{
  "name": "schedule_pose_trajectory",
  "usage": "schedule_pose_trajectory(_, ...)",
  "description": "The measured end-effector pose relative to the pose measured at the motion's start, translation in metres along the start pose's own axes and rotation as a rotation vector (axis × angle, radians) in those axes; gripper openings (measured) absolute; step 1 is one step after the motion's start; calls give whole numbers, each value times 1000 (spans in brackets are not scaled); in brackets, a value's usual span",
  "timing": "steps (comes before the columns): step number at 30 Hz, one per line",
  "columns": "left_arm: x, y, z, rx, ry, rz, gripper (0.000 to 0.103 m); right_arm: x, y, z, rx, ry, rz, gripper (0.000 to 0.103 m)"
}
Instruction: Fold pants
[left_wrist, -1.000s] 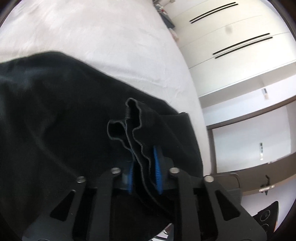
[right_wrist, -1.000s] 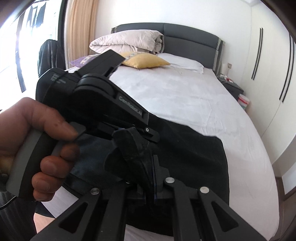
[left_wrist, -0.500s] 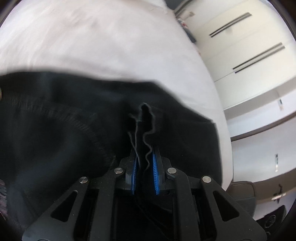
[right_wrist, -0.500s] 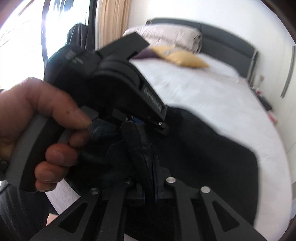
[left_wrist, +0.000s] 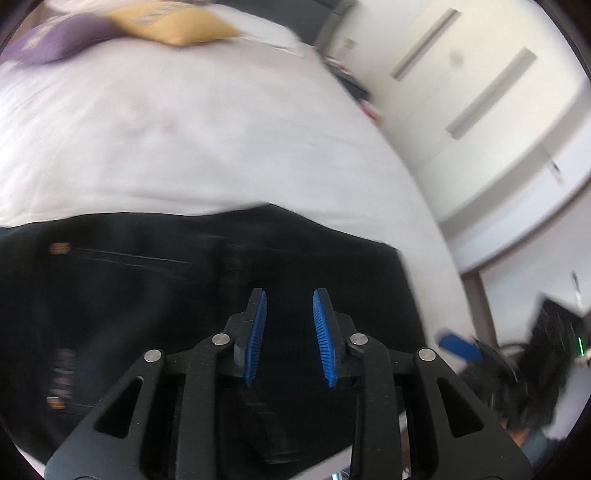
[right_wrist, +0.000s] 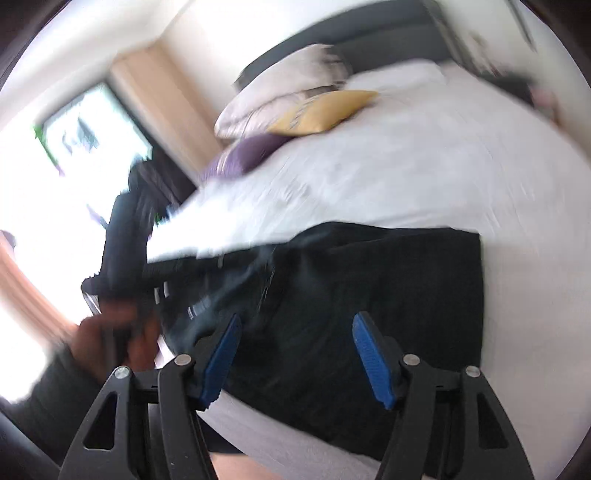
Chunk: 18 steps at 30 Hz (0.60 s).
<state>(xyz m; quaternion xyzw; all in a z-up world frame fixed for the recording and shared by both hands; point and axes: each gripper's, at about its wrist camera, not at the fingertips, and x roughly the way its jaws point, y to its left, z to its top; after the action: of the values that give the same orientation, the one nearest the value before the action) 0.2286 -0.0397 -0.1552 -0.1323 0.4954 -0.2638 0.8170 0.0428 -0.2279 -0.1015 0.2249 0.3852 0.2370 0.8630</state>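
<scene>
Black pants (left_wrist: 155, 288) lie folded flat on the near end of the white bed (left_wrist: 184, 140); a seam and small labels show on top. My left gripper (left_wrist: 290, 295) hovers above them, its jaws opening, nothing between the blue pads (left_wrist: 255, 343). In the right wrist view the same pants (right_wrist: 369, 295) spread across the bed's foot. My right gripper (right_wrist: 295, 321) hangs over them with jaws opening wide and empty. A hand (right_wrist: 110, 332) holding the other gripper shows blurred at lower left of that view.
Yellow pillow (right_wrist: 321, 110), purple pillow (right_wrist: 251, 155) and a pale folded duvet (right_wrist: 280, 96) sit at the dark headboard. White wardrobe doors (left_wrist: 461, 92) run along the bed's right side. A dark chair (right_wrist: 129, 229) stands by the bright window. Both views are motion-blurred.
Both grippers let go of the bunched pants edge and opened. The cloth dropped flat on the bed. Both grippers pulled back and up; the right one rolled.
</scene>
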Motion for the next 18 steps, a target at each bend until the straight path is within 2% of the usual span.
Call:
schedule_pose_trajectory(2,22,-15,-11,35,48,-22,28,1,-16,-10,104,-11,64,67)
schedule_pose_trajectory(5,53,-8,-41,12,158,15,28,27,-62,-46,262,133,63,65)
schedule_pose_trajectory(6,54,-6,-52,12,136,7,27,25,-71,-56,243,118,41,39)
schedule_pose_trajectory(7,48,-7,-60,21,98,-2,28,16,-75,-60,218,90,11,21)
schedule_pose_trajectory(9,37,-6,-70,8,85,-18,28,1,-86,-59,287,98,25,21)
schedule_pose_trajectory(11,27,0,-72,-21,71,-31,28,-8,-80,-48,262,90,-10,26)
schedule_pose_trajectory(12,23,0,-73,-24,66,-21,28,-17,-68,-34,202,46,-2,30)
schedule_pose_trajectory(14,23,-6,-67,-14,54,36,28,-20,-55,-4,158,5,54,49)
schedule_pose_trajectory(15,28,-10,-63,-11,59,55,28,-13,-48,7,153,-2,86,69)
schedule_pose_trajectory(16,32,-16,-62,-1,66,81,28,-3,-45,16,156,1,131,81)
schedule_pose_trajectory(18,36,-25,-63,36,74,137,28,29,-44,35,165,24,196,81)
